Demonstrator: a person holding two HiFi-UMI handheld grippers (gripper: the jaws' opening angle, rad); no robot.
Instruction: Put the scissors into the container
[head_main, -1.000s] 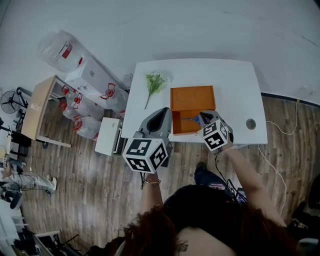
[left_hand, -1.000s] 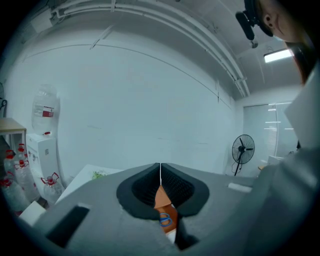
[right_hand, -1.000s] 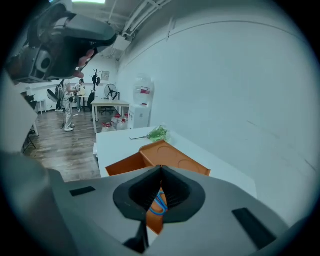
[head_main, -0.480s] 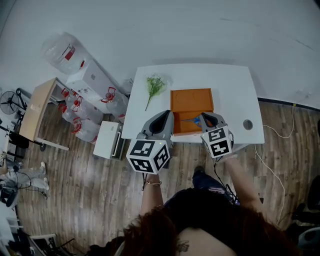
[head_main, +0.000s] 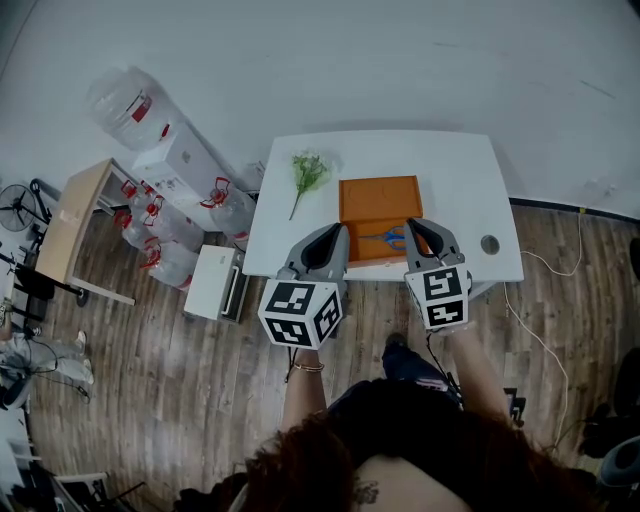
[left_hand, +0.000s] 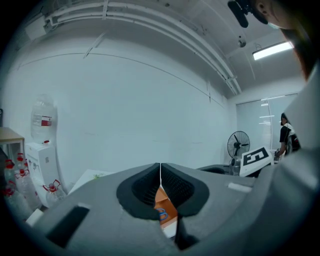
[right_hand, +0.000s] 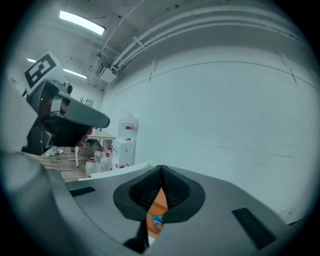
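Observation:
An orange container (head_main: 377, 198) lies open on the white table (head_main: 455, 180). The blue-handled scissors (head_main: 388, 238) lie inside its near half. My right gripper (head_main: 413, 226) hovers at the container's near right corner, shut and empty, just right of the scissors. My left gripper (head_main: 336, 233) hangs at the container's near left side, shut with nothing in it. In the left gripper view the jaws (left_hand: 160, 172) meet, with the orange container (left_hand: 161, 199) and a blue handle (left_hand: 163, 215) below them. The right gripper view shows closed jaws (right_hand: 161, 176) above the scissors (right_hand: 157, 223).
A sprig of green flowers (head_main: 308, 171) lies at the table's far left. A small round object (head_main: 489, 244) sits near the right front corner. Left of the table stand a small white cabinet (head_main: 213, 281), water bottles (head_main: 165, 235) and a dispenser (head_main: 172, 160).
Both grippers have drawn back toward the table's near edge. The right gripper has come off the container and away from the scissors, which stay inside.

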